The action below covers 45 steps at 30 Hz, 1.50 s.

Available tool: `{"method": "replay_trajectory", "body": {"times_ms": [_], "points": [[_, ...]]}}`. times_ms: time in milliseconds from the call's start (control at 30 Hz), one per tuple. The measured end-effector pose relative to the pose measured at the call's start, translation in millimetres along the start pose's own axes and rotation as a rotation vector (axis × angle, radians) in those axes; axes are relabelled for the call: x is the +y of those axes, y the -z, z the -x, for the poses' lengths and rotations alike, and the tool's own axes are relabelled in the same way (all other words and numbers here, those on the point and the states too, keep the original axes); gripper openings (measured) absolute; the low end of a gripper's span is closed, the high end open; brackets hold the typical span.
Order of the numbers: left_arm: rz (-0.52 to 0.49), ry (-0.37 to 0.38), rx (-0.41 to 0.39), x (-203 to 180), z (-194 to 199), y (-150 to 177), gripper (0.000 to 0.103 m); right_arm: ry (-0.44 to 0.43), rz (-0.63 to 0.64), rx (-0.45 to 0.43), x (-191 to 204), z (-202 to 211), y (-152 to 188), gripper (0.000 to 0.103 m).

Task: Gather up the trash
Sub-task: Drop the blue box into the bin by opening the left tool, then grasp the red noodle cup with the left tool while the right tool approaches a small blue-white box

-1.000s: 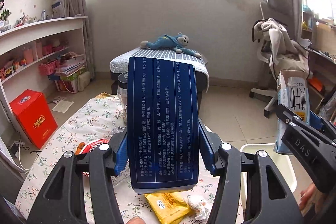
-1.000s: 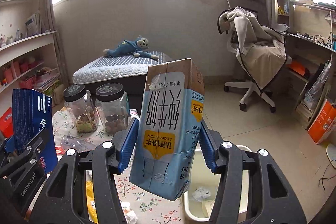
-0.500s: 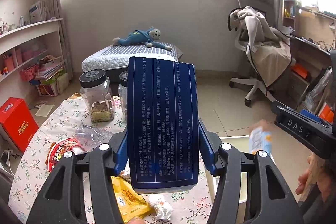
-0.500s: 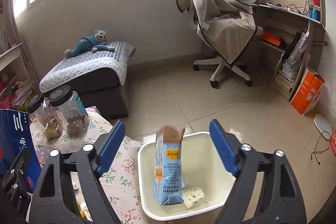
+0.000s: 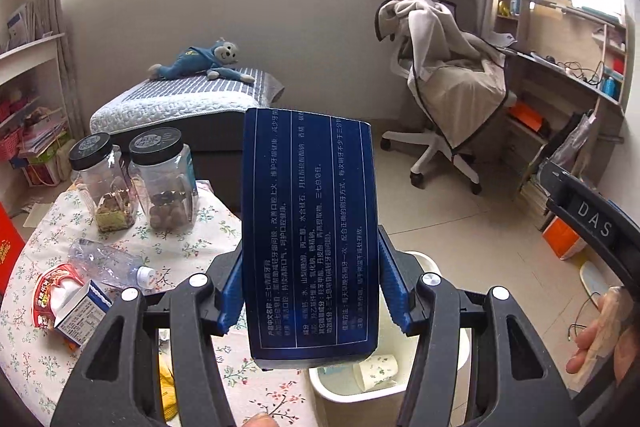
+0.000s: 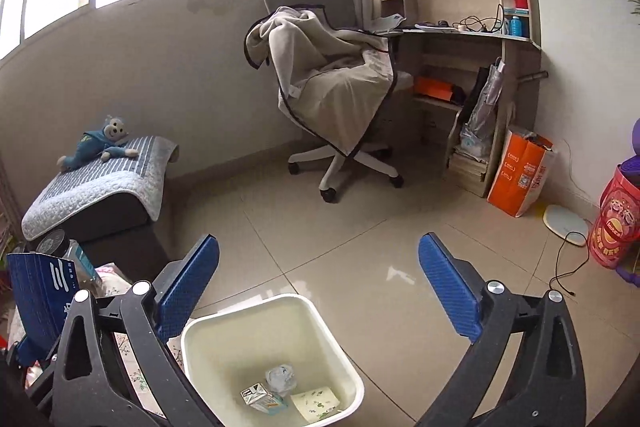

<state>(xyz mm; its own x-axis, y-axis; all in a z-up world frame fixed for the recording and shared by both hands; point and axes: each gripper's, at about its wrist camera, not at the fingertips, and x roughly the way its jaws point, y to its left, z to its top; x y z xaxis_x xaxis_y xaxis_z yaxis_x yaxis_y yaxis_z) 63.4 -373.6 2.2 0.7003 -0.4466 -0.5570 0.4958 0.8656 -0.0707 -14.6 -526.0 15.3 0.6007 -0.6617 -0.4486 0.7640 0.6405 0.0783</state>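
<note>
A bright bedroom held a floral-clothed bench point(image 5: 188, 247) still littered with a clear crushed plastic bottle point(image 5: 108, 261) and wrappers. The white plastic bin point(image 6: 224, 331) already held some trash. The left gripper point(image 5: 312, 291) clenched a dark blue carton point(image 5: 310, 227) above it; the right gripper's point(image 6: 318, 285) jaws were opening, empty.
</note>
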Motion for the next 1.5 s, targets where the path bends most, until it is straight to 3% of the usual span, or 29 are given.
{"method": "replay_trajectory", "body": {"times_ms": [133, 233, 300, 433, 633, 1000, 1500], "points": [[-0.009, 0.044, 0.025, -19, -11, -5, 0.057, 0.066, -0.013, -0.028, -13, 2, -3, 0.096], [-0.011, 0.081, 0.054, -29, -20, -9, 0.076, 0.102, -0.023, -0.04, -22, 2, -5, 0.096], [-0.018, 0.088, 0.065, -34, -22, -10, 0.08, 0.112, -0.029, -0.037, -27, 2, -5, 0.096], [-0.037, 0.069, 0.05, -36, -19, -12, 0.081, 0.13, -0.025, -0.04, -28, 3, -3, 0.096], [-0.045, -0.022, -0.006, -21, -7, -12, 0.087, 0.112, -0.008, -0.034, -14, 8, 1, 0.096], [0.039, -0.211, -0.104, 47, 14, -18, 0.095, 0.033, 0.107, -0.055, 50, 26, 14, 0.096], [0.136, -0.367, -0.051, 169, 25, 0, 0.096, -0.127, 0.261, -0.016, 161, 48, 51, 0.096]]}}
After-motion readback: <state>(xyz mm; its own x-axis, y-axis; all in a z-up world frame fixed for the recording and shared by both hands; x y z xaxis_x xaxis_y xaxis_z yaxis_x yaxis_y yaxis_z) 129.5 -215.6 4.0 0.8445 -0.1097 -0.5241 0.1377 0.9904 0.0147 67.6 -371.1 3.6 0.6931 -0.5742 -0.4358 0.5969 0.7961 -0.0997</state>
